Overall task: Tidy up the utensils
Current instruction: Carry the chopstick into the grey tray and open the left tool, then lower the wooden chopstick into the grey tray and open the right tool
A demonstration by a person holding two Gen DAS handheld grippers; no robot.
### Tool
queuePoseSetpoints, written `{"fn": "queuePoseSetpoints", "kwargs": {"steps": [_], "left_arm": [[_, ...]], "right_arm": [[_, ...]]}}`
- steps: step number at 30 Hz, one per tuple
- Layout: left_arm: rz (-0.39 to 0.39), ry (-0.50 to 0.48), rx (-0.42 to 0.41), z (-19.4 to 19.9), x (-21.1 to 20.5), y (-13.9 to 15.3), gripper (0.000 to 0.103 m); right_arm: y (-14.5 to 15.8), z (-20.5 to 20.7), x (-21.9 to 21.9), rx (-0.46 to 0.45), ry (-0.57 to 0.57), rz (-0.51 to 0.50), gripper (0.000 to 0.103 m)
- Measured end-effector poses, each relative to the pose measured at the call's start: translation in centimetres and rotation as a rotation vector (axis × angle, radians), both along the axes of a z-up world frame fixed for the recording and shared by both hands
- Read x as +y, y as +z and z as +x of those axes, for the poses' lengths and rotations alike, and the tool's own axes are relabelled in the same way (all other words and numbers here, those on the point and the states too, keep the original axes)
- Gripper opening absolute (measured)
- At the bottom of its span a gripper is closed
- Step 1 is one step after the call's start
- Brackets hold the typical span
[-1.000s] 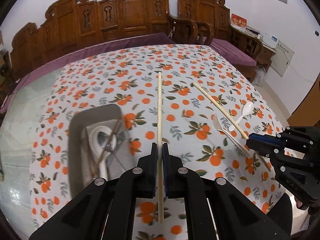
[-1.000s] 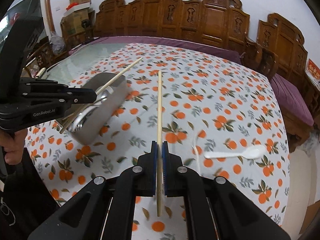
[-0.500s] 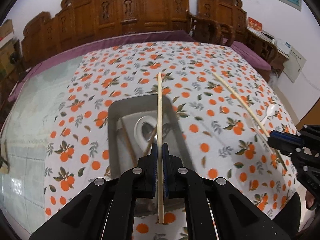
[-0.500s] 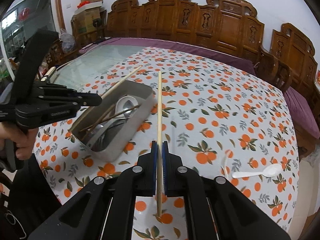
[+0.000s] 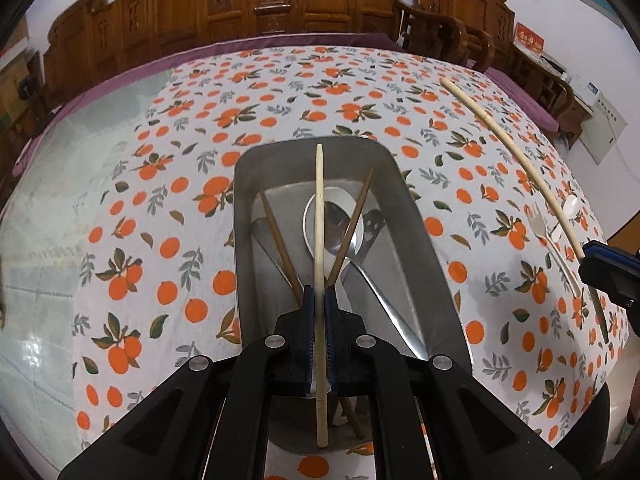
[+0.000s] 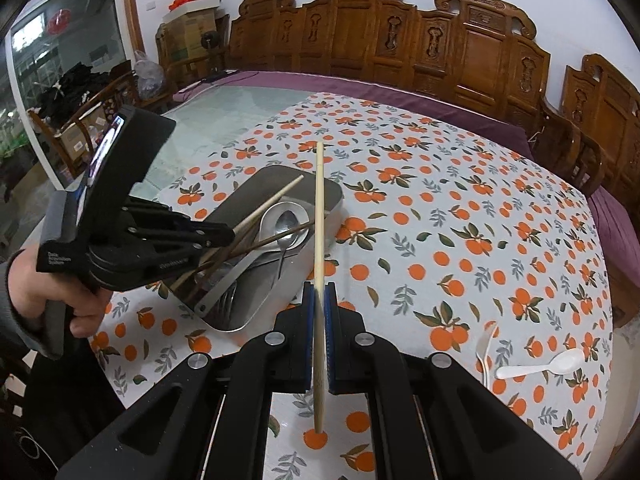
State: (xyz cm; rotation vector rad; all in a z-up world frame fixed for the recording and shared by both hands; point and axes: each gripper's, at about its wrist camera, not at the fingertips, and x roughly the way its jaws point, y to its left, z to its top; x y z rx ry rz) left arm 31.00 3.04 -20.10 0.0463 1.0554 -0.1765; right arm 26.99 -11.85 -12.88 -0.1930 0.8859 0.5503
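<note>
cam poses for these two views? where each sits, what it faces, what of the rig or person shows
Left wrist: on the left gripper, angled down into the metal tray; own fingers clamp a pale chopstick.
Right wrist: on the right gripper, facing across the tablecloth; shows the left gripper and the hand.
Shared: tray, plastic fork, white spoon.

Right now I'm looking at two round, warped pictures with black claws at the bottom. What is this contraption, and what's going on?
These are two handheld grippers a person carries, each with a wide-angle camera looking along its fingers. One picture is from the left gripper, the other from the right gripper. Each is shut on a pale wooden chopstick: the left one's over the grey metal tray, the right one's just beside that tray. The tray holds dark brown chopsticks, a white ceramic spoon and metal spoons. A clear plastic fork and a white plastic spoon lie on the orange-print tablecloth.
</note>
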Motion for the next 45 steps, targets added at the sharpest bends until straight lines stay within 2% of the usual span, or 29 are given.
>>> {"fn": "queuePoseSetpoints", "kwargs": {"steps": [6, 14, 26, 35, 45], "left_arm": [[-0.023, 0.007, -0.002, 0.3, 0.6, -0.1, 0.005], [-0.063, 0.016, -0.06, -1.1, 2.3, 1.9, 0.005], [-0.026, 0.031, -0.123, -4.2, 5.8, 4.9, 0.005], [-0.036, 0.052, -0.158, -5.5, 7.6, 6.7, 0.005], [-0.047, 0.062, -0.171, -6.2, 8.2, 7.3, 0.006]], "right_arm": [[-0.5, 0.4, 0.6, 0.013, -0.001, 0.004, 0.006], [-0.9, 0.8, 2.5, 0.024, 0.021, 0.018, 0.006], [-1.6, 2.2, 6.9, 0.052, 0.052, 0.056, 0.006], [-3.3, 4.4, 8.3, 0.118, -0.012, 0.129, 0.006], [-5.1, 4.9, 9.1, 0.141, -0.043, 0.111, 0.006]]}}
